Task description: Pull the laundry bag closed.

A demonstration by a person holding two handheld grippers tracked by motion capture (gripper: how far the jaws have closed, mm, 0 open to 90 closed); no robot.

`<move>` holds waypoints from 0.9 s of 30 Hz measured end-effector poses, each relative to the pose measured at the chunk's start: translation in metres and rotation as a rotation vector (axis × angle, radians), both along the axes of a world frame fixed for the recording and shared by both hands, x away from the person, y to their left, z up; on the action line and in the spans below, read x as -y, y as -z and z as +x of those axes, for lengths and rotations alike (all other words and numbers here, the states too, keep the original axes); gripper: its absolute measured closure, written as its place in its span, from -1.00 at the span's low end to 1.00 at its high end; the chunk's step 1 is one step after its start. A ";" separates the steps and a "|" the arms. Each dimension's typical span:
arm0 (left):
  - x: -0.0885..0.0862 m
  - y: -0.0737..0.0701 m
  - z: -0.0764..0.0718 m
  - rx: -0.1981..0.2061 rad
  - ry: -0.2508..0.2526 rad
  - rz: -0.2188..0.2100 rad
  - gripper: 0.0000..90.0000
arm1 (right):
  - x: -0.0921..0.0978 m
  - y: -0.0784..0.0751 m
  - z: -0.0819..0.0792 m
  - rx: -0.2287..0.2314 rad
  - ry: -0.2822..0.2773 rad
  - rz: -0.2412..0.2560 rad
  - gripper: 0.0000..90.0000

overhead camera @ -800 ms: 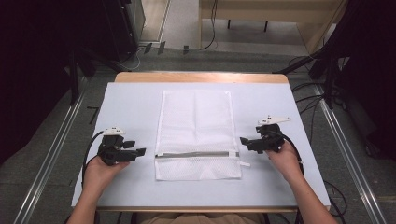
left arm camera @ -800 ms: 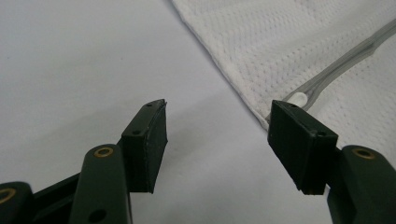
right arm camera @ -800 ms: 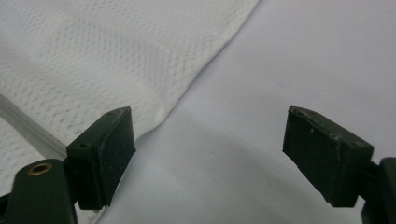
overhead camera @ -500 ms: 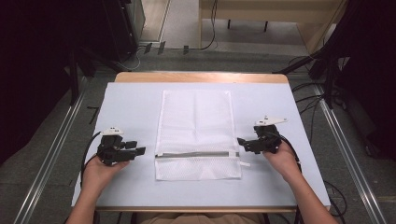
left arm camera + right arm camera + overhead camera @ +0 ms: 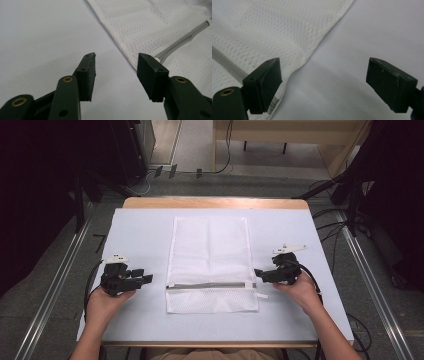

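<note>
A white mesh bag (image 5: 210, 265) lies flat mid-tabletop, zipper (image 5: 210, 285) untouched; my left hand-held gripper (image 5: 145, 279) and right hand-held gripper (image 5: 259, 272) flank it, both released, nothing grasped yet.

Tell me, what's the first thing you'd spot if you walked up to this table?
The white mesh bag lying flat in the middle of the pale table, with a grey zipper running across it near the person's side. Next you'd notice the two black grippers on either side of it: the left gripper a little away from the bag's edge, the right gripper right at the zipper's end, both with open fingers.
</note>
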State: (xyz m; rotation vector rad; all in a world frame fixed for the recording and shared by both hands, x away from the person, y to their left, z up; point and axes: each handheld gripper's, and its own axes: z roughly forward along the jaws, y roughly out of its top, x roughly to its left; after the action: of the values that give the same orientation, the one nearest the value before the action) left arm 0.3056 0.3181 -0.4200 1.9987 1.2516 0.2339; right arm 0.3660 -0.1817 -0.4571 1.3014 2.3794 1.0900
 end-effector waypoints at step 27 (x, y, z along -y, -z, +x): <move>0.002 0.003 0.003 -0.070 0.018 -0.059 0.23 | -0.007 -0.012 -0.006 0.055 -0.071 0.012 -0.15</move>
State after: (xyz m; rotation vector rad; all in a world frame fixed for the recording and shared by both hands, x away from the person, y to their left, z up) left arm 0.3084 0.3158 -0.4226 1.9824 1.2688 0.1177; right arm 0.3604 -0.1749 -0.4454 1.1836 2.3994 1.1461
